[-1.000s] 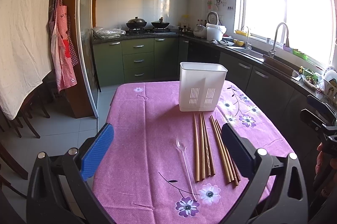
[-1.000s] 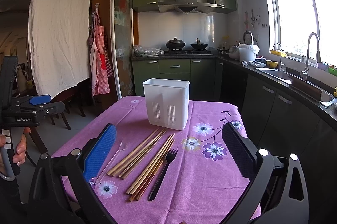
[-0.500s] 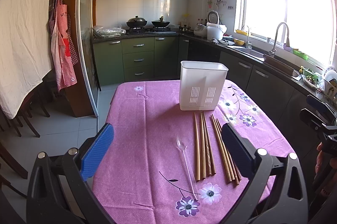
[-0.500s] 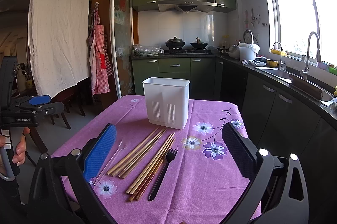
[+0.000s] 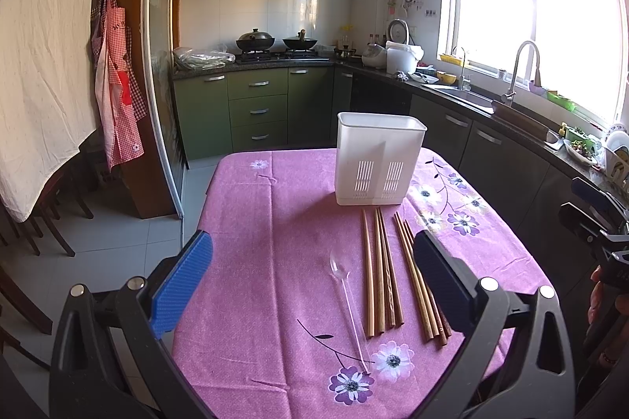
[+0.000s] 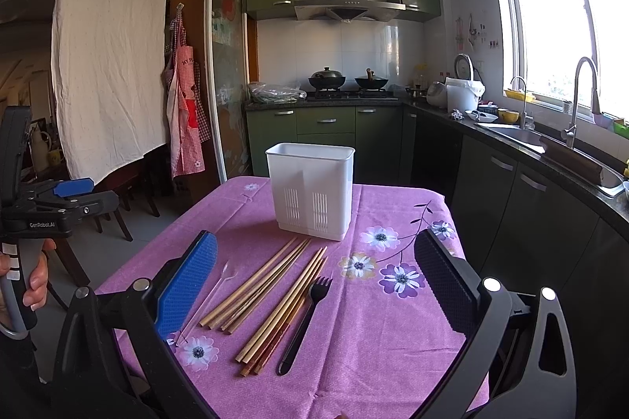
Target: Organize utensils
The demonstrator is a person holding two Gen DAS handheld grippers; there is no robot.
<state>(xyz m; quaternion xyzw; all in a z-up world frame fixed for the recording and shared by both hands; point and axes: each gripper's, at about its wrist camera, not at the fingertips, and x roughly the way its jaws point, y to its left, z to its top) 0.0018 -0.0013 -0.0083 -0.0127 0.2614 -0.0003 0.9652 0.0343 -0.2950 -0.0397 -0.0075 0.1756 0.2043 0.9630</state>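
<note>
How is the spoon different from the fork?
The spoon is clear and see-through; the fork is solid black. The spoon lies left of the chopsticks, the fork right of them. The spoon's handle looks thinner than the fork's. Both lie flat on the purple cloth, heads toward the white holder.

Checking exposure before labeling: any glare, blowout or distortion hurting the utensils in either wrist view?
Left wrist: window blown out white, flare at top right; clear spoon faint but visible; chopsticks sharp. Right wrist: window also overexposed, table evenly lit; black fork and white holder crisp. Both: strong fisheye bending at edges.
</note>
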